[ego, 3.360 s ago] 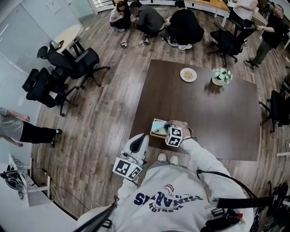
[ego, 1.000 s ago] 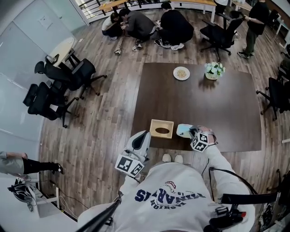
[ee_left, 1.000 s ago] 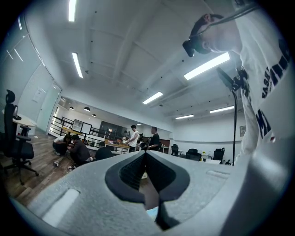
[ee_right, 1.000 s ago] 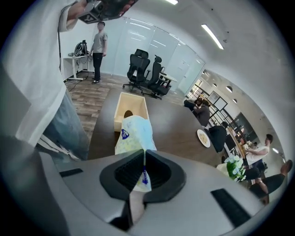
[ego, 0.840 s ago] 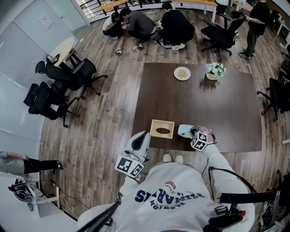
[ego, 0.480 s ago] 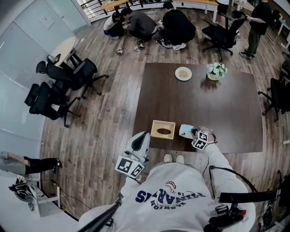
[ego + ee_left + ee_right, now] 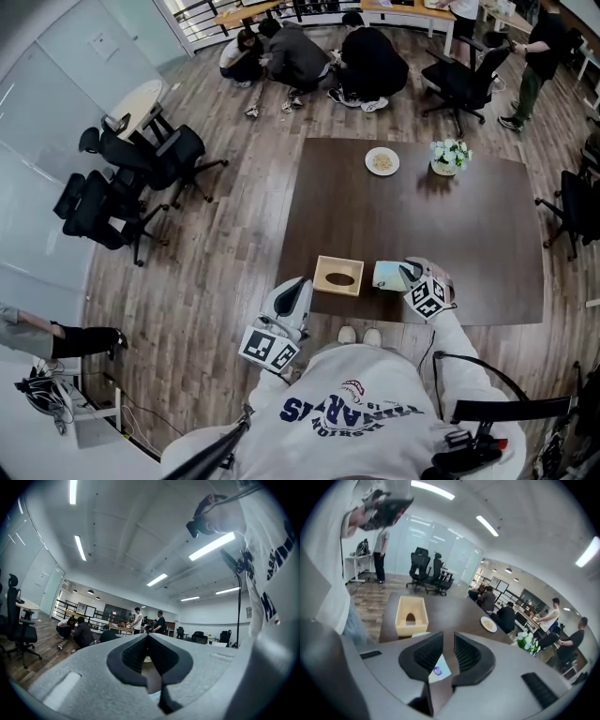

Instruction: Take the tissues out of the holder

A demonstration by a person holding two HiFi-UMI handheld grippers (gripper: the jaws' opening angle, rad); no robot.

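Pack out of holder, on table; right tongs open over it.
Right tongs sat at the near table edge, tilted down. Its jaws had just been opening and stood apart, with the pale blue pack showing in the gap below them, pads not pressing it. Pack lay flat on the dark table, just right of the wooden holder, not touching it. Holder sat upright near the same edge, oval slot facing up. Left tongs hung off the near edge, left of the holder, jaw tips together. Plate and flowers stood at the far side, well apart from the pack.
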